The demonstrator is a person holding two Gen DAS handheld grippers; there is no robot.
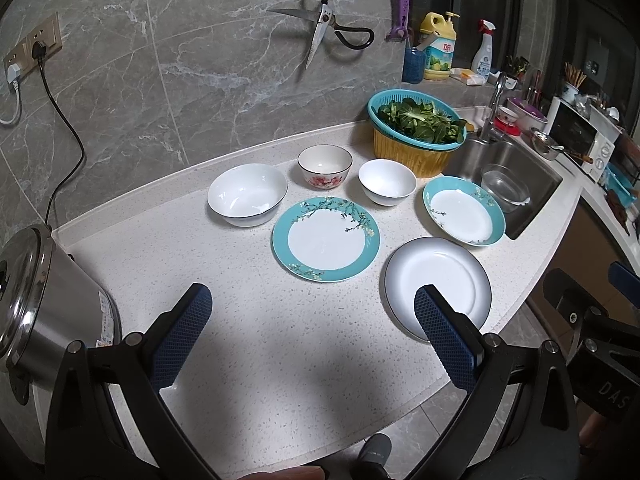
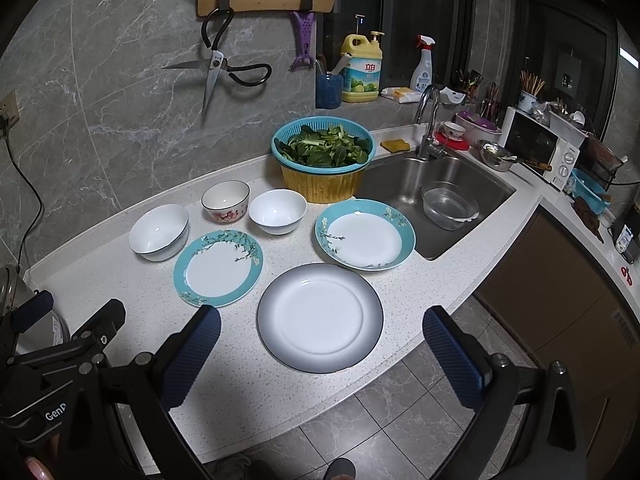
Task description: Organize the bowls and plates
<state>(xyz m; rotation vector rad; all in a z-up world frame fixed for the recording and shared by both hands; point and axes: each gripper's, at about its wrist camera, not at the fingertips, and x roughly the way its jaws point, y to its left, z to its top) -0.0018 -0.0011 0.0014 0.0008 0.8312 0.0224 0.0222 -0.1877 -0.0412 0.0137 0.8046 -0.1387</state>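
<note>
Speckled counter bears teal-rimmed plates, white bowls; both grippers' jaws apart, empty

We see a counter of pale speckled stone, smooth and matt. On it, the plates and bowls look like glazed ceramic: the grey-rimmed plate nearest the counter's front edge is glossy, and so is the large white bowl. Behind the counter, the wall is of polished grey marble-like tiles. At the counter's right end, the sink is brushed steel. The basket at the counter's back is ribbed plastic. Both grippers have pads of blue, rough, dotted rubber on black matt frames.
</note>
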